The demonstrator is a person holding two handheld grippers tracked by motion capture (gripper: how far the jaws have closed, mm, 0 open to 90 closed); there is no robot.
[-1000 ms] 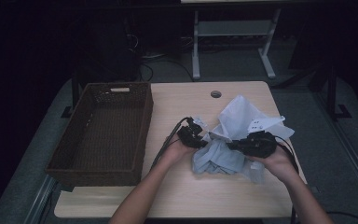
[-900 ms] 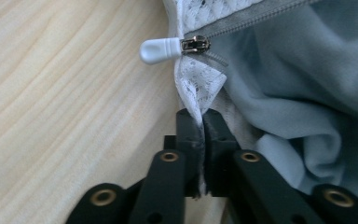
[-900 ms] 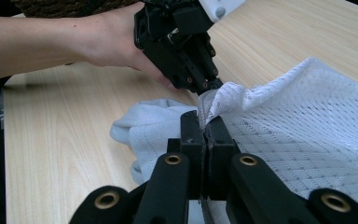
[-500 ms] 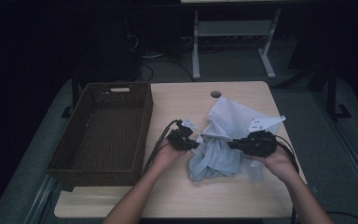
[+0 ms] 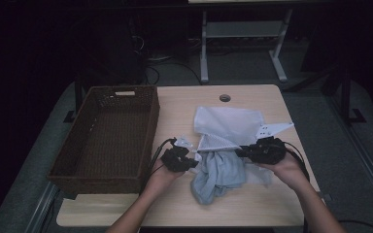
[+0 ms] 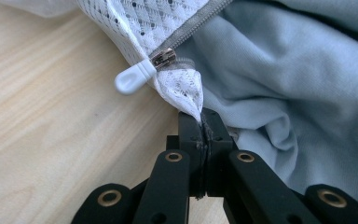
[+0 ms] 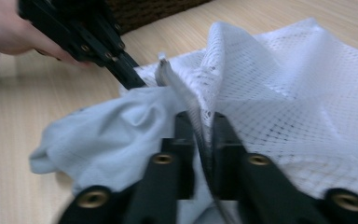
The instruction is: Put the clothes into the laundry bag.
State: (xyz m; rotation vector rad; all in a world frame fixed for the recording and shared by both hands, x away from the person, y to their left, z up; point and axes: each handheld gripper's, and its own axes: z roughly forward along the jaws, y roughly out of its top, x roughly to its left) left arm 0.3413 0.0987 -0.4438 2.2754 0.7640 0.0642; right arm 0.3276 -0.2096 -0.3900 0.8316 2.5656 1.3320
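Observation:
A white mesh laundry bag [image 5: 228, 124] lies on the wooden table [image 5: 184, 107], and a light blue garment [image 5: 218, 174] spills from its open zipper side. My left gripper [image 5: 192, 161] is shut on the bag's corner [image 6: 186, 91], just past the zipper pull [image 6: 133, 80]. To the right, my right gripper [image 5: 238, 152] sits at the bag's other edge. Its jaws have just been opening, and they now stand slightly apart with the mesh zipper edge [image 7: 200, 100] loose between them. The blue garment [image 7: 116, 130] bulges out beside them.
A dark woven basket [image 5: 151, 121] stands on the table's left side, close to my left hand. A round cable hole [image 5: 225, 97] sits near the far edge. Table legs and cables stand on the dark floor beyond.
My left gripper has moved left toward the basket with the bag's corner, stretching the bag open and exposing more blue garment. The right hand has stayed put.

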